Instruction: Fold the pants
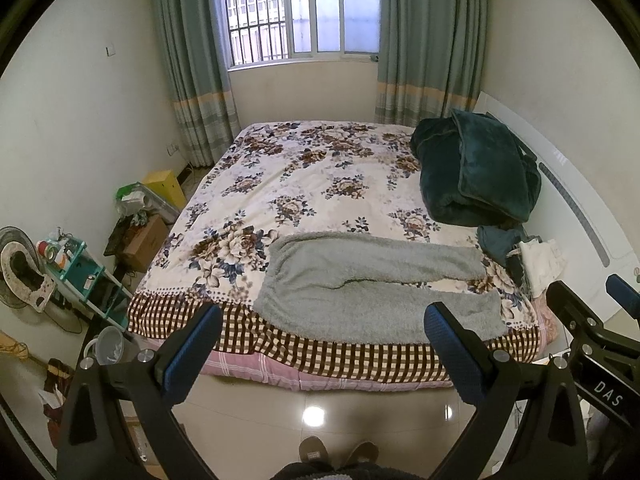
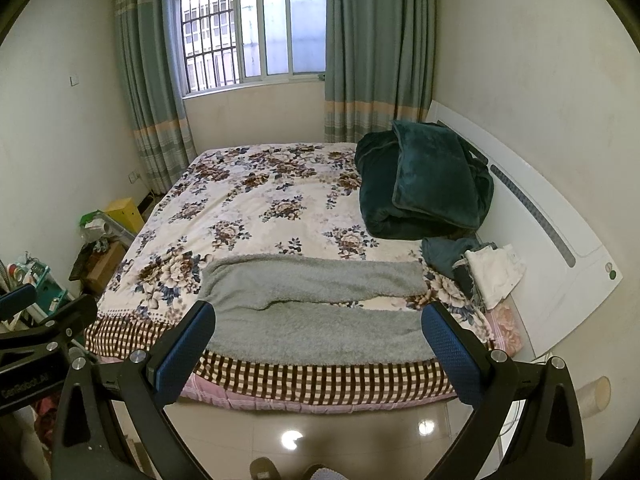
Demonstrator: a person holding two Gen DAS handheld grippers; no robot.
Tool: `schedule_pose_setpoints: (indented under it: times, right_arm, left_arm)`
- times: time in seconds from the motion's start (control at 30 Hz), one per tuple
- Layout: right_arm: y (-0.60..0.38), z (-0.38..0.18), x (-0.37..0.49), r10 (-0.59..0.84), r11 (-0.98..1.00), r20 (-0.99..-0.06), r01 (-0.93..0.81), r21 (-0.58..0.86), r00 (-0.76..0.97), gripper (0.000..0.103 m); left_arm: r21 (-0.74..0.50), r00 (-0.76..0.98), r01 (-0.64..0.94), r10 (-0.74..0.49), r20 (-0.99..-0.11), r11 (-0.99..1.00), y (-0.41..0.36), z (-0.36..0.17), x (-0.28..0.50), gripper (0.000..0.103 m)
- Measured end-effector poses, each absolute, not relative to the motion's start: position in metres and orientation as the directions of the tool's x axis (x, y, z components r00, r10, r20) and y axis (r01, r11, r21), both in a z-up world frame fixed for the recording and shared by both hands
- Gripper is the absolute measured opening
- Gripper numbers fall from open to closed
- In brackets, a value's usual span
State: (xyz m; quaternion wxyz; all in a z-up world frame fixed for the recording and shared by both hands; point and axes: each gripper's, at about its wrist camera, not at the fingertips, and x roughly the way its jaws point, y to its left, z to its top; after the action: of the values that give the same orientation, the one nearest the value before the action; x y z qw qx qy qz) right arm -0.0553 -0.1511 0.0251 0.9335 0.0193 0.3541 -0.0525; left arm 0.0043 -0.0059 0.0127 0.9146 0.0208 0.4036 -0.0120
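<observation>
Grey fleece pants (image 1: 372,284) lie flat on the near part of the floral bed (image 1: 304,184), waist to the left, both legs stretched to the right with a narrow gap between them. The same pants (image 2: 316,304) fill the near bed edge in the right wrist view. My left gripper (image 1: 324,328) hovers wide open above the floor, short of the bed's near edge, holding nothing. My right gripper (image 2: 318,326) is likewise wide open and empty, in front of the pants. The right gripper's body (image 1: 592,320) shows at the right edge of the left wrist view.
A dark green blanket (image 1: 476,172) is heaped at the bed's right, with folded clothes (image 1: 536,260) below it by the white headboard (image 1: 584,208). Boxes, a teal shelf (image 1: 88,276) and a fan (image 1: 20,268) crowd the left floor. The person's feet (image 1: 340,452) stand on glossy tiles.
</observation>
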Motion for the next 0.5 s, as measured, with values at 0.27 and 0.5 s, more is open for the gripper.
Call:
schedule_pose_setpoints:
  times: [0.27, 0.5]
  right_arm:
    - [-0.1515, 0.0255, -0.0558, -0.084, 0.994, -0.662, 0.111, -0.001, 0.744, 0.103]
    - [-0.1504, 0.0294, -0.0543, -0.086, 0.994, -0.659, 0.113, -0.001, 0.747, 0.103]
  left_arm:
    - [0.029, 0.678, 0.039, -0.005, -0.735, 0.999, -0.0077, 0.0171, 0.0075, 0.103]
    - [0.029, 0.68, 0.038, -0.004, -0.734, 0.999, -0.0094, 0.0197, 0.0091, 0.103]
